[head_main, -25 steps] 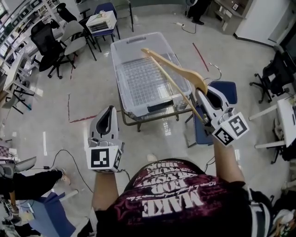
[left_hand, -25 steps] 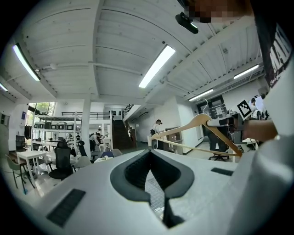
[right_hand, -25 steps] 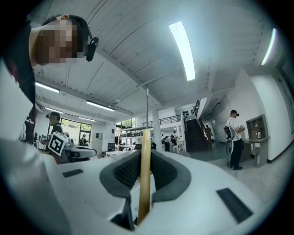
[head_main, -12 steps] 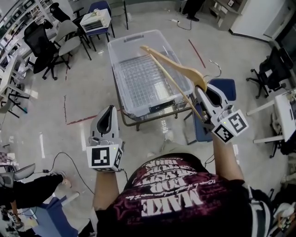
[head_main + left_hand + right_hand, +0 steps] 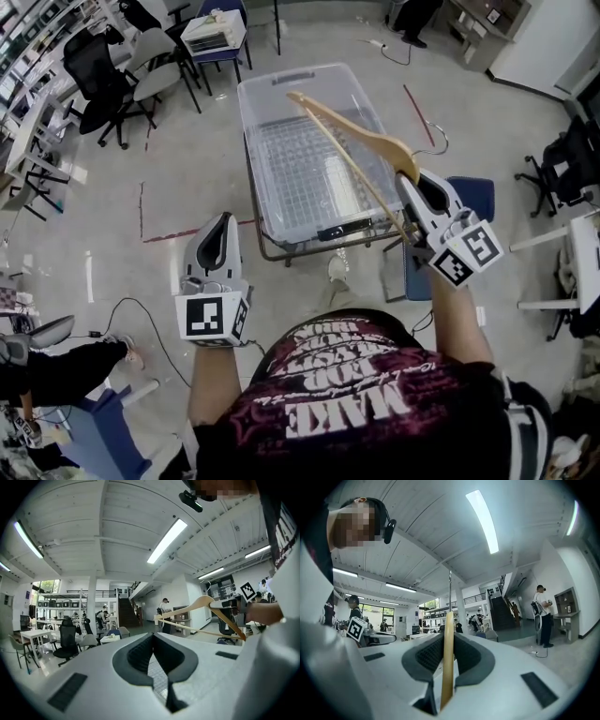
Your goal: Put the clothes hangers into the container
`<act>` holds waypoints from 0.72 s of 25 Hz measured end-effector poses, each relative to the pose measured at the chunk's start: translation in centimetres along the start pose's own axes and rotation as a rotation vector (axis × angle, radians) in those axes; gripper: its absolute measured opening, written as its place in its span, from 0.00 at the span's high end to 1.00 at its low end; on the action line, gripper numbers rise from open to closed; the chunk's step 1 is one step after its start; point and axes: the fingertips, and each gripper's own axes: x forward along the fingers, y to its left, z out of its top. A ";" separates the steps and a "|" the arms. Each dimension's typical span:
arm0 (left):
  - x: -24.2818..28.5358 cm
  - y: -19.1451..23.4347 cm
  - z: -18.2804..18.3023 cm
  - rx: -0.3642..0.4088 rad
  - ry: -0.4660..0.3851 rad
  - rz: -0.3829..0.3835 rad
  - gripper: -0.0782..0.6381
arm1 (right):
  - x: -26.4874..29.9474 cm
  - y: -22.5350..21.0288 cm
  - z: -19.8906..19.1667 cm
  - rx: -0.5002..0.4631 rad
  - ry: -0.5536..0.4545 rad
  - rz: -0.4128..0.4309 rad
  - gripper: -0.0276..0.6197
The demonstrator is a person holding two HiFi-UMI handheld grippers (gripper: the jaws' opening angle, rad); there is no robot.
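Observation:
A clear plastic container point(image 5: 251, 155) stands on a metal frame ahead of me, its grid-patterned bottom showing. My right gripper point(image 5: 405, 184) is shut on a wooden clothes hanger point(image 5: 373, 141), which juts forward and left over the container's right side; its wire hook point(image 5: 436, 141) curls off to the right. In the right gripper view the hanger point(image 5: 448, 658) stands edge-on between the pads of the right gripper point(image 5: 449, 637). My left gripper point(image 5: 225, 219) hangs short of the container's near left corner, shut and empty point(image 5: 153, 637). In the left gripper view the hanger point(image 5: 201, 603) shows at the right.
Black office chairs point(image 5: 94, 84) and a blue chair with a white stack point(image 5: 216, 33) stand at the far left. A blue seat point(image 5: 469, 192) is right of the container. A cable point(image 5: 141, 319) lies on the floor at left, near a person's leg point(image 5: 56, 370).
The container has shifted right in the head view and the floor has slid past. Both grippers keep their places in the view, and the hanger is still held the same way.

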 end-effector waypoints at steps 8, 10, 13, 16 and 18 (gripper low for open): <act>2.9 1.6 0.4 0.000 0.012 0.030 0.88 | 3.8 -2.2 -0.4 0.019 0.013 0.033 0.86; 3.7 1.6 0.2 -0.002 0.014 0.030 0.88 | 4.4 -2.9 -0.6 0.022 0.016 0.036 0.86; 5.0 1.3 -0.4 -0.007 0.026 0.029 0.88 | 5.0 -4.2 -1.1 0.029 0.025 0.038 0.86; 6.3 1.0 -0.5 -0.008 0.034 0.028 0.88 | 5.6 -5.7 -1.6 0.049 0.033 0.040 0.86; 6.9 1.1 -0.3 -0.004 0.040 0.029 0.88 | 6.3 -6.3 -1.8 0.069 0.034 0.043 0.86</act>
